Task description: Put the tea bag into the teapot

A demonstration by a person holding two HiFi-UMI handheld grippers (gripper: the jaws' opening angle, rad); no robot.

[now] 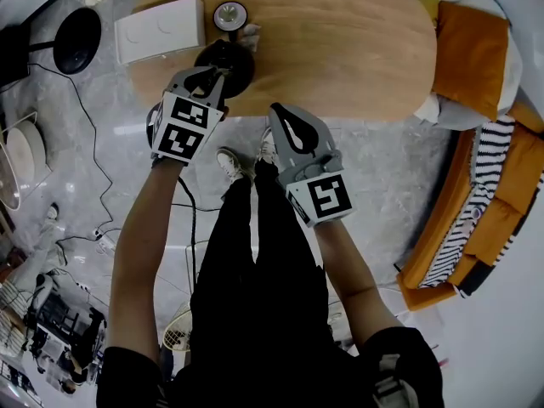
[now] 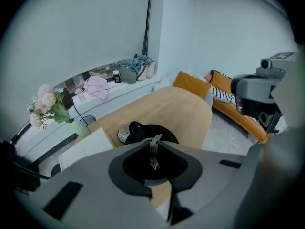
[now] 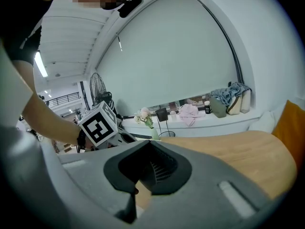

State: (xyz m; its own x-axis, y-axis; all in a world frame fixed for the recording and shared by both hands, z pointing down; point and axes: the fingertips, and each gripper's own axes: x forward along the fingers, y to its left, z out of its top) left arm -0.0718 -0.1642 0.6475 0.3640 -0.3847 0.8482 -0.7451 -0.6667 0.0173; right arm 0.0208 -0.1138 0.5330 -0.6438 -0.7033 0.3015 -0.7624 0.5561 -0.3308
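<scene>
A black teapot [image 1: 239,61] stands without its lid near the front left edge of the oval wooden table [image 1: 340,41]. Its round lid [image 1: 230,13] lies just behind it. My left gripper [image 1: 216,71] points steeply down over the pot's open mouth. In the left gripper view, the left gripper [image 2: 155,141] is shut on a thin pale tea bag strip [image 2: 153,152] that hangs over the teapot [image 2: 164,130], with the lid [image 2: 123,133] beside the pot. My right gripper [image 1: 280,109] hovers at the table's near edge, jaws together and empty; the right gripper [image 3: 148,142] faces along the tabletop.
A white box [image 1: 160,29] lies left of the teapot, with a vase of flowers [image 2: 46,107] beyond it. An orange sofa [image 1: 476,219] and cushion [image 1: 472,45] flank the table's right side. A black round base [image 1: 76,39] and cables sit on the floor at left.
</scene>
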